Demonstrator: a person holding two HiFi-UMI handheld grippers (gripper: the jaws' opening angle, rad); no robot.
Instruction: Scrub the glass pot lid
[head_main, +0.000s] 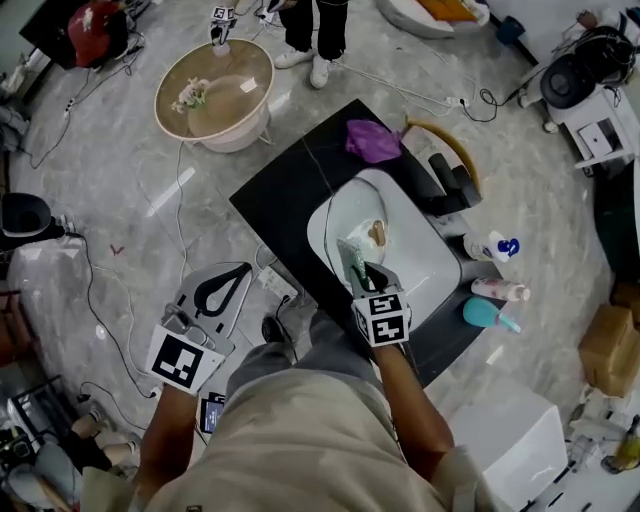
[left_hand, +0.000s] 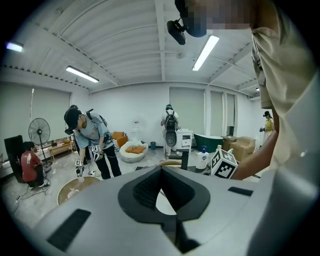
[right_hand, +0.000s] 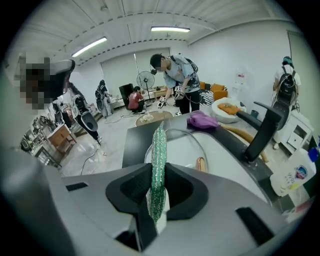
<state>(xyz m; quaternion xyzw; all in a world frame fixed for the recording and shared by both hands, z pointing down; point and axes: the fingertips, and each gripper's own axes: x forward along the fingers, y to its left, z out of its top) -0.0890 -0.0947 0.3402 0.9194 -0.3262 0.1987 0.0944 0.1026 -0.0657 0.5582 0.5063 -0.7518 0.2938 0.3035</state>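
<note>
Nothing legible. Blue logo on white bottle at four o'clock too blurred to read; only coded squares, no letters, on right gripper cube.

— What sits on the bench?
— A white sink set in its black top, a glass lid lying in it.
— And around it?
— A purple cloth at the far corner, a black tap, and two bottles at the right edge.
</note>
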